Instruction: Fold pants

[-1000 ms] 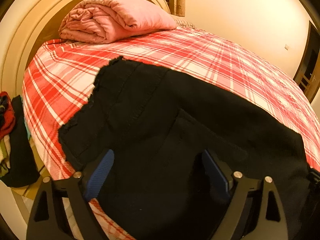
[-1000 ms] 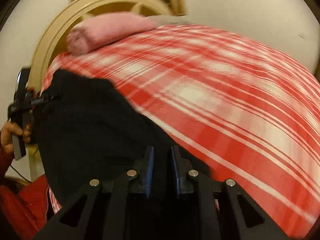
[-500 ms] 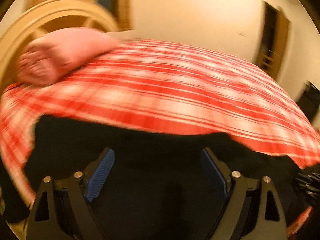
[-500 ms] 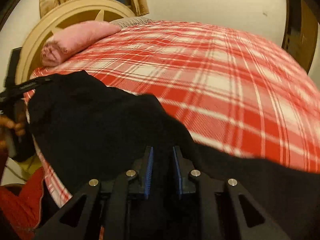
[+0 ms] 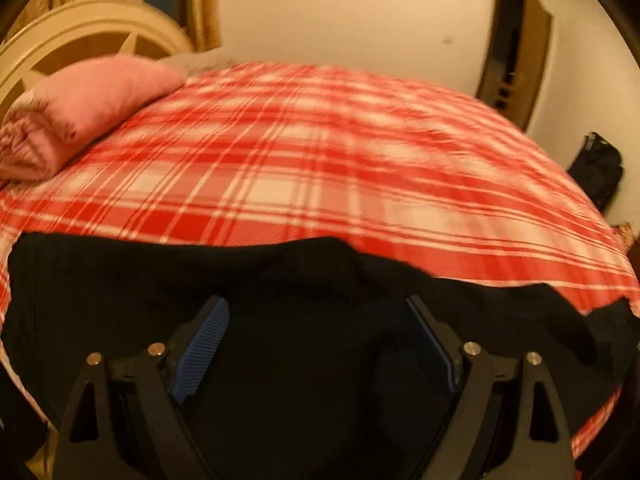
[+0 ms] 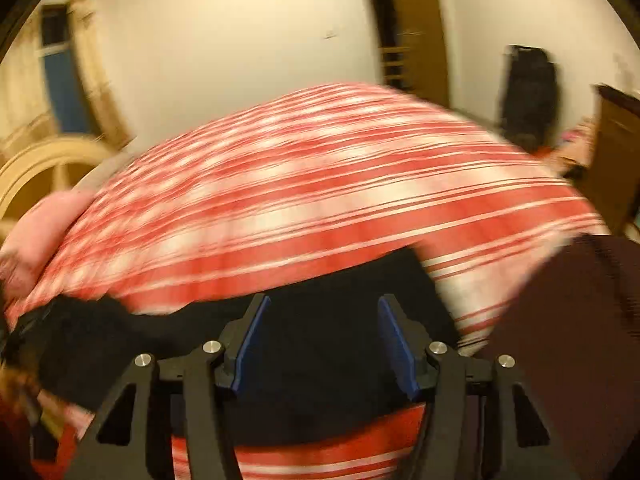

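Bed (image 5: 360, 168) covered by a red-and-white plaid sheet, filling most of both wrist views; its cream arched wooden headboard (image 5: 80, 40) stands at the far left end. Black fabric pants (image 5: 280, 288) lie spread flat along the near edge of the bed, running from the near left corner toward the right. A rolled pink blanket (image 5: 80, 112) rests at the headboard end, well apart from the pants. The left gripper (image 5: 316, 344) hangs over the pants with its blue-padded jaws wide apart, nothing pressed between them. The right gripper (image 6: 324, 344), in a motion-blurred view, has just been opening; its jaws stand apart above the pants, the pads clear of the cloth.
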`<state>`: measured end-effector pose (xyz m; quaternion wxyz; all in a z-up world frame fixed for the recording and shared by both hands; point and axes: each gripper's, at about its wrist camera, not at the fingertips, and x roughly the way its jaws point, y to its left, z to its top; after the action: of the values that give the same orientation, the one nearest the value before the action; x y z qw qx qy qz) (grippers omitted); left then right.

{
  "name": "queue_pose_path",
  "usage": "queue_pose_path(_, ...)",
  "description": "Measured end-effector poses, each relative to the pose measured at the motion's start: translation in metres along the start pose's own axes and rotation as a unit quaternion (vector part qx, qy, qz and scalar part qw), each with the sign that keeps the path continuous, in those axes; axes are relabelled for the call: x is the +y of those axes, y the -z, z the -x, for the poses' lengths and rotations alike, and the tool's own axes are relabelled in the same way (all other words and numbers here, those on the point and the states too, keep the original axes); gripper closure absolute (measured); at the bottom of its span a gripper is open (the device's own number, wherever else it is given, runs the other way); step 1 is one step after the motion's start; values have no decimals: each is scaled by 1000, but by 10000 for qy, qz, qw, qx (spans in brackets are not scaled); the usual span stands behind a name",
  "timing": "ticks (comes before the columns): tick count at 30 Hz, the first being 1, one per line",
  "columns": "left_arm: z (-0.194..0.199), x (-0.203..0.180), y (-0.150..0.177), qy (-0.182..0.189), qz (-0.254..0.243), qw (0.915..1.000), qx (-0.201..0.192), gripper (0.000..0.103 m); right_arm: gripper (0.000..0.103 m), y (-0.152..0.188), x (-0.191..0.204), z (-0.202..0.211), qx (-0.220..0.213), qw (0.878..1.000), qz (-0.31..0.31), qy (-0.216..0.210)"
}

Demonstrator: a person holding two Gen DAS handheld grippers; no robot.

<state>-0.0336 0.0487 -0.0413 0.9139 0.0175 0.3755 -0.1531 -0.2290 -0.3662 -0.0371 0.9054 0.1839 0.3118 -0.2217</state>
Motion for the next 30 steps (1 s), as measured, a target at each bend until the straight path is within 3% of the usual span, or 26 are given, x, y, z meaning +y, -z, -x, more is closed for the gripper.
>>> queue_pose_path(3, 7, -18, 8, 258, -266, 9993, -29, 13, 45, -10, -33, -17, 432, 9978, 21, 500)
queue_pose_path(7, 6, -40, 23, 450, -491, 9976, 174, 13, 45, -13, -49, -44, 817, 9955, 214, 426)
queue_pose_path(13, 11, -62, 41, 549, -737, 9952, 335, 13, 45, -16, -63, -98, 1484, 9886, -74, 257)
queue_pose_path(16, 10, -66, 44, 538, -742, 9951, 384, 13, 46, -13, -60, -102, 1473, 9888, 32, 236)
queue_pose_path(18, 7, -69, 45, 538, -752, 9948, 415, 13, 60, -11, -55, -98, 1593, 9870, 166, 124)
queue_pose_path(20, 5, -73, 47, 545, -782, 9944, 455, 13, 87, -8, -53, -91, 1676, 9856, 201, -92)
queue_pose_path(22, 3, -77, 50, 556, -818, 9937, 526, 13, 93, -7, -51, -82, 1604, 9866, 258, -120)
queue_pose_path(27, 8, -93, 60, 658, -1159, 9894, 584, 13, 94, -31, -53, -32, 622, 9977, 248, 88)
queue_pose_path(30, 12, -98, 63, 657, -1322, 9874, 569, 13, 94, -38, -55, -28, 633, 9972, 344, 215)
